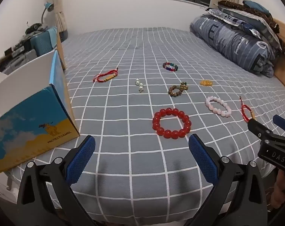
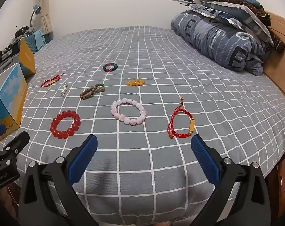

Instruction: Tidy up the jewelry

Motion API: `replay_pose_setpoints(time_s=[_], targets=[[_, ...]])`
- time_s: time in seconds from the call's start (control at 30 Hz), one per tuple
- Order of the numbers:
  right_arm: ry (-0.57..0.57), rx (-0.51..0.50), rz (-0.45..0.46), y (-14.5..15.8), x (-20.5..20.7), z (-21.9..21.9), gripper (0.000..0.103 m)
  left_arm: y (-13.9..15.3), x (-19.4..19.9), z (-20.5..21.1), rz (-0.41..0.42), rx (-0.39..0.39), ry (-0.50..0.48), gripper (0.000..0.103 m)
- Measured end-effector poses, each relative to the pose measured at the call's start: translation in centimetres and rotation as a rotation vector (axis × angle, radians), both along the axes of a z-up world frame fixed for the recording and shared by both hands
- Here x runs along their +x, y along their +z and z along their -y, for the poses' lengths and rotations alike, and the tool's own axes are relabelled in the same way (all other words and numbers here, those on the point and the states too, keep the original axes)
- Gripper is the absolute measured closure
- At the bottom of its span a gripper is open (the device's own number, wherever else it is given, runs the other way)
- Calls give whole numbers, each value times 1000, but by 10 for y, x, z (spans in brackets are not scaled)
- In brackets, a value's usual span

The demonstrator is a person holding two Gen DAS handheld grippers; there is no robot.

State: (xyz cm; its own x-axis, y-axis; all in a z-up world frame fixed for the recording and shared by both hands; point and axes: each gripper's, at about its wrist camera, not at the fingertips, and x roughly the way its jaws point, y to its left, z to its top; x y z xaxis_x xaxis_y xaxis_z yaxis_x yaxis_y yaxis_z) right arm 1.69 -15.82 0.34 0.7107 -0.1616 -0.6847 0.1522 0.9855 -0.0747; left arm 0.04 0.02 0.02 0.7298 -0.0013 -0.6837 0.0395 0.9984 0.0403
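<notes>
Fingers [image 1: 87,156] of the left gripper [image 1: 142,150] are spread wide and hold nothing, hovering over the near edge of the bed [image 1: 123,43]. Just ahead of them in the left wrist view lies the red bead bracelet [image 1: 171,123], a ring of big glossy beads on what is likely elastic: fairly weighty, hard and probably slippery, so I would pinch across one side of the ring, at a gap between two beads, rather than on a bead's crown. The open box [image 1: 34,120] stands to the left on the bed, probably where the pieces go. Farther back lie a brown wooden bracelet [image 1: 177,90] and small pearl pieces [image 1: 140,86], light and easy to lose in the cloth.

From the right wrist view, the right gripper [image 2: 144,150] is likewise released, fingers [image 2: 203,159] apart and touching nothing. Nearest it is the red cord bracelet [image 2: 181,123], soft, limp and light; its stiff gold tube is the surest place to grip. The pink bead bracelet [image 2: 128,114] lies beside it toward the left, rigid-beaded and possibly fragile.
</notes>
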Motion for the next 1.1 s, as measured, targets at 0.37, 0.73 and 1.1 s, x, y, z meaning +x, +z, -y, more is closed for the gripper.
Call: replay_pose_setpoints(time_s=[0.37, 0.73, 1.1], targets=[[-8, 10, -8, -3, 4, 2, 8, -1, 2, 1, 2, -49, -6, 6], [-6, 13, 0, 0, 1, -1, 8, 0, 2, 2, 12, -45, -2, 6], [-4, 13, 0, 0, 1, -3, 8, -1, 2, 0, 11, -32, 26, 6]])
